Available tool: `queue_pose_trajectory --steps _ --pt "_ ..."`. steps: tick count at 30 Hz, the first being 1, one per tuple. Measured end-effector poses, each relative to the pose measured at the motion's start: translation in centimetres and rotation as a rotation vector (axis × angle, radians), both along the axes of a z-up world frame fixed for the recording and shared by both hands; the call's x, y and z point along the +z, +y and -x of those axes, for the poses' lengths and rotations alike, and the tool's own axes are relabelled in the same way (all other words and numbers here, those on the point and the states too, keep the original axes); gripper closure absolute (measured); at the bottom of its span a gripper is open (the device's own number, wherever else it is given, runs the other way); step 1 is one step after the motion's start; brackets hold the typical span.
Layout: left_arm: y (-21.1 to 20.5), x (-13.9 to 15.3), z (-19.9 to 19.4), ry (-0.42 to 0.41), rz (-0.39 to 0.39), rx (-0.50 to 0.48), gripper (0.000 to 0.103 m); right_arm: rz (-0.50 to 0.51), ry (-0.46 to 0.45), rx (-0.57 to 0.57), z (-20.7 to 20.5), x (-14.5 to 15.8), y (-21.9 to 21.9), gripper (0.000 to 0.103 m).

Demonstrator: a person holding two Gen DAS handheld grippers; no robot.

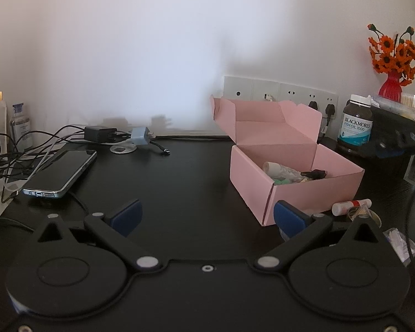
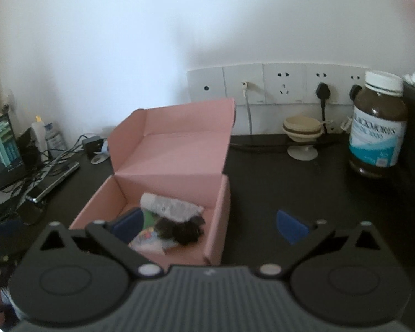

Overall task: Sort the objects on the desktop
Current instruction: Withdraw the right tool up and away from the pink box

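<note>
An open pink cardboard box (image 1: 315, 193) stands on the black desk, right of centre, with its lid up. Inside lie a white printed tube (image 1: 276, 168), a black fuzzy item (image 1: 315, 173) and something green. My left gripper (image 1: 207, 218) is open and empty, low over the desk just left of the box's near corner. In the right wrist view the same box (image 2: 177, 152) is below my right gripper (image 2: 210, 225), which is open and empty. Its left finger (image 2: 130, 224) hangs over the box's inside, above the tube (image 2: 168, 206) and the black item (image 2: 182, 229). Its right finger (image 2: 292, 227) is over the bare desk.
A phone (image 1: 61, 173), tangled cables, a black adapter (image 1: 99, 132) and a blue charger (image 1: 141, 135) lie at the left. A white stick with a red band (image 1: 351, 206) and a clear wrapper (image 1: 401, 243) lie right of the box. A fish-oil bottle (image 2: 377, 127) stands by the wall sockets.
</note>
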State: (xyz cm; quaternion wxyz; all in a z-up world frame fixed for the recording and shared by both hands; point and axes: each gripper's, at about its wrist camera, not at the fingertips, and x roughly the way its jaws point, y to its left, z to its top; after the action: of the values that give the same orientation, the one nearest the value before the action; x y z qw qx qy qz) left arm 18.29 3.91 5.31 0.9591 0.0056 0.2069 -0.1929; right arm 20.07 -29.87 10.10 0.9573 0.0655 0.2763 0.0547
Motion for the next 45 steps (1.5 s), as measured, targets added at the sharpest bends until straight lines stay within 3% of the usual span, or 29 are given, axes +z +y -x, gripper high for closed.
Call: queue_pose_trajectory --steps 10,19,31,41,45 --pt "-0.3 0.0 -0.1 0.004 -0.01 0.006 0.0 -0.04 -0.092 0.051 5.4 -2.8 -1.4 0.001" --pt "-0.6 0.0 -0.1 0.004 -0.031 0.019 0.0 -0.079 -0.112 0.074 6.6 -4.4 -1.4 0.001" --pt "-1.5 -0.1 0.2 -0.007 -0.088 0.011 0.0 -0.056 -0.174 0.11 7.9 -4.6 -0.9 0.001" --pt "-3.4 -0.4 0.1 0.02 -0.195 -0.074 0.0 -0.168 -0.206 0.079 8.5 -4.7 -2.8 0.001" --pt "-3.8 0.1 0.6 0.02 -0.183 -0.146 0.0 -0.2 -0.219 0.069 8.7 -4.7 -3.3 0.001"
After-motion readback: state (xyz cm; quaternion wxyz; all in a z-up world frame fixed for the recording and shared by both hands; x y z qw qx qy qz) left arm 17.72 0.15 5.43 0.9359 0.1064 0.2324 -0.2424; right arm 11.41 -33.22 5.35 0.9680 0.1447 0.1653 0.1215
